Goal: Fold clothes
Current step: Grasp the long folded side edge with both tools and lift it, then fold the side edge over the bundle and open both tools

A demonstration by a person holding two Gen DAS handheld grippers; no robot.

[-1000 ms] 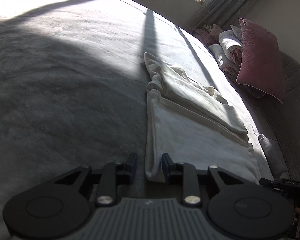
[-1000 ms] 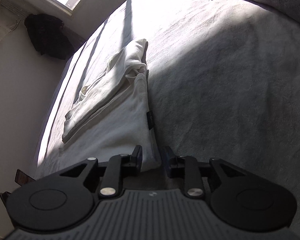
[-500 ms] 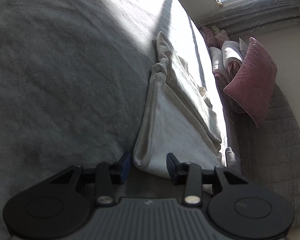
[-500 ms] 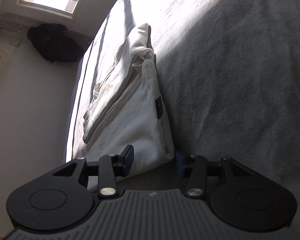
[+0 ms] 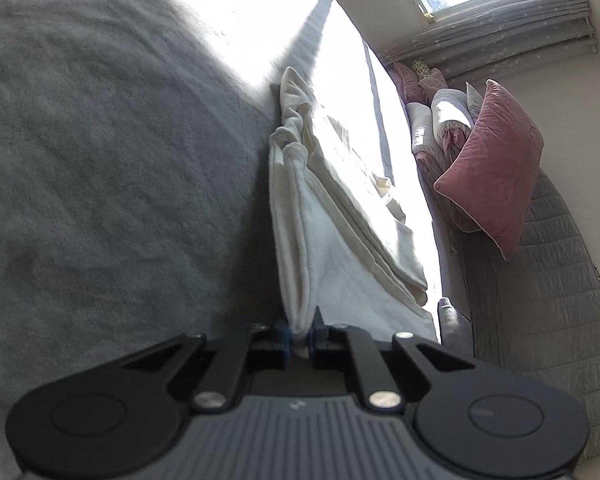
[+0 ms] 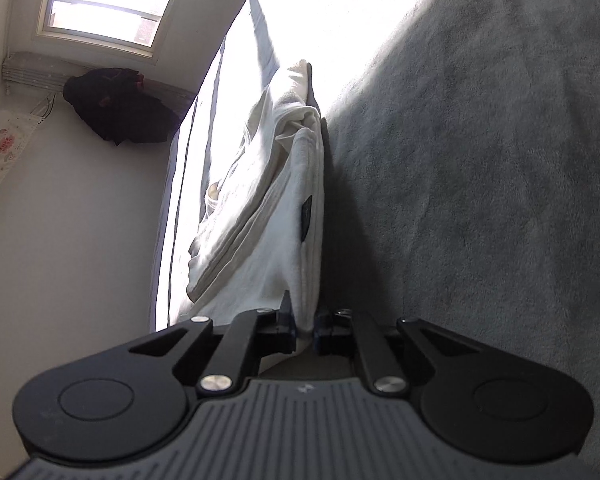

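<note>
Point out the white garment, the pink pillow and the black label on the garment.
white garment (image 5: 324, 264): left wrist view, lower panel.
pink pillow (image 5: 496, 164): left wrist view, middle of its face.
black label (image 6: 306, 216): right wrist view, its centre.

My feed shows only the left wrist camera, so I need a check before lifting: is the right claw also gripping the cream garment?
Observer: Yes. The right claw is shut on the near edge of the cream garment, just as the left claw is on its end.
Operator: Any label or tag I can't see from here?
Observer: A small dark tag sits on the garment's folded edge, facing the right camera.
Operator: What lies beyond the bed on that side?
Observer: A dark heap of clothing below a window, against the white wall.
</note>
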